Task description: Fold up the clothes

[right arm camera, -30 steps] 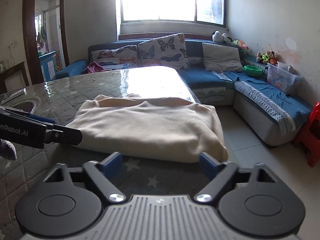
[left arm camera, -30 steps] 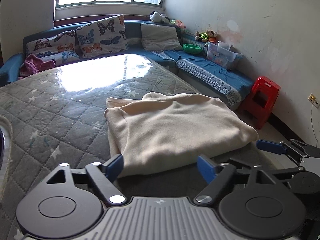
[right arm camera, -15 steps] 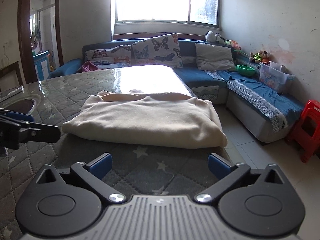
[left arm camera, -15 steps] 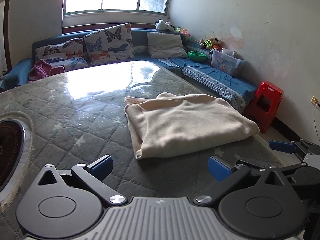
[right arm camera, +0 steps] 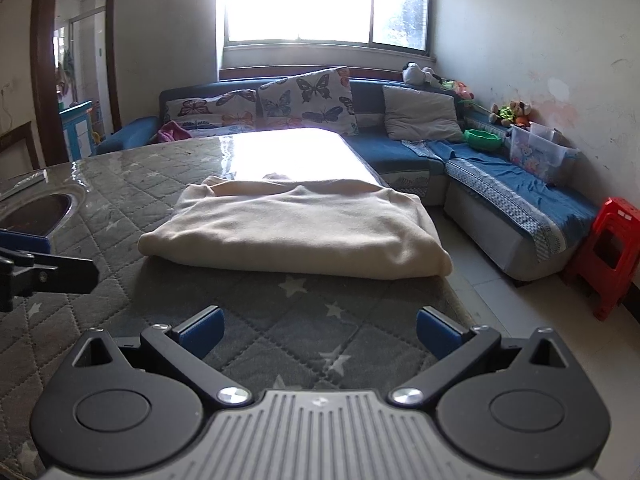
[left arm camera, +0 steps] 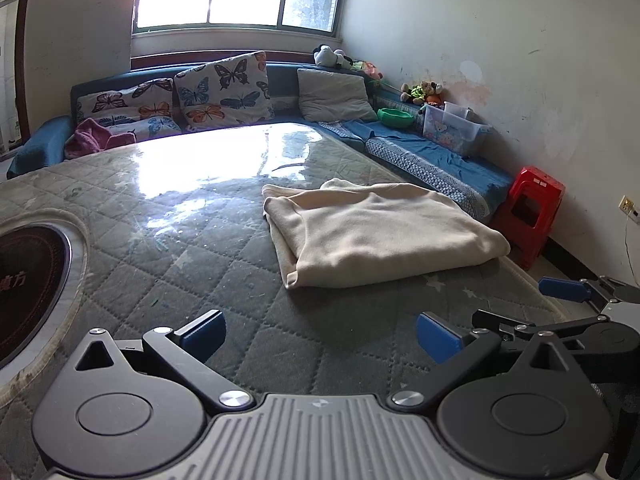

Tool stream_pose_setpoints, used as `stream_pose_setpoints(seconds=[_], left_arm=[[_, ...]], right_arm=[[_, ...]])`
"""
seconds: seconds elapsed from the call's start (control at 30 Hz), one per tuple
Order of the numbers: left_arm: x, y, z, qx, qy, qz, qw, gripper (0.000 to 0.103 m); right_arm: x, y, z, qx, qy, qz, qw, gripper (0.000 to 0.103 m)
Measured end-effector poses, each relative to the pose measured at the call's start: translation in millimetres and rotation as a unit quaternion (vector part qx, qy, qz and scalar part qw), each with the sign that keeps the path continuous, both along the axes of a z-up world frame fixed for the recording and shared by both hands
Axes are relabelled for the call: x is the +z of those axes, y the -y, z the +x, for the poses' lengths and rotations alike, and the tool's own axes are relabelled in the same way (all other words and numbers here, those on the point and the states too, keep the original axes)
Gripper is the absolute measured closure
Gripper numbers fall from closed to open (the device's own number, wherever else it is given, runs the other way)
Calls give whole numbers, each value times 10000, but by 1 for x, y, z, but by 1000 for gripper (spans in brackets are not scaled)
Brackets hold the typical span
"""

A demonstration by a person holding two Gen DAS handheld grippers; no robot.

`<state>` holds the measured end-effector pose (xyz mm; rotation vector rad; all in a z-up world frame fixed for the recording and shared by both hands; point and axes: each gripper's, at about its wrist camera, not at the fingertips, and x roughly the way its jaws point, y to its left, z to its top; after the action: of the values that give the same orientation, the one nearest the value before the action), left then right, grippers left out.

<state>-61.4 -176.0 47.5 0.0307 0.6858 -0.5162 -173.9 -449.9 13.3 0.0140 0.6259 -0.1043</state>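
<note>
Garment: a cream top (left arm camera: 384, 232) is seen lying folded into a thick rectangle in the centre of both frames, on the quilted grey table cover (left arm camera: 224, 264), near the table's right edge.
Left gripper (left arm camera: 320, 332): the fingers are held wide apart with nothing between them, low in the frame and well short of the cloth.
Right gripper (right arm camera: 318, 330): the fingers are likewise spread and nothing is held; its near edge of the garment is faced squarely.
Step in hand: the fold is judged to be finished or nearly so, both tools being clear of the fabric.
Doing it well: if another fold is wanted, the two near corners should be pinched together through all layers and lifted evenly, so the stack is not skewed.
Uncertain: the far edge by the collar is washed out by window glare, so its neatness cannot be told.
Risk: the right side lies close to the table edge and could be dragged off.
</note>
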Motion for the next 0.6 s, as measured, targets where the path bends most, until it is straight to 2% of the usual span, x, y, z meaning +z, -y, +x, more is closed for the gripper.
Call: stream_pose_setpoints(seconds=[0.27, 0.6], left_arm=[[-2, -6, -8, 76, -67, -45, 9999, 0], [-9, -4, -15, 100, -86, 145, 9998, 0]], right_arm=[[-2, 1, -9, -190, 23, 264, 9995, 0], [-9, 0, -13, -291, -74, 291, 9991, 0]])
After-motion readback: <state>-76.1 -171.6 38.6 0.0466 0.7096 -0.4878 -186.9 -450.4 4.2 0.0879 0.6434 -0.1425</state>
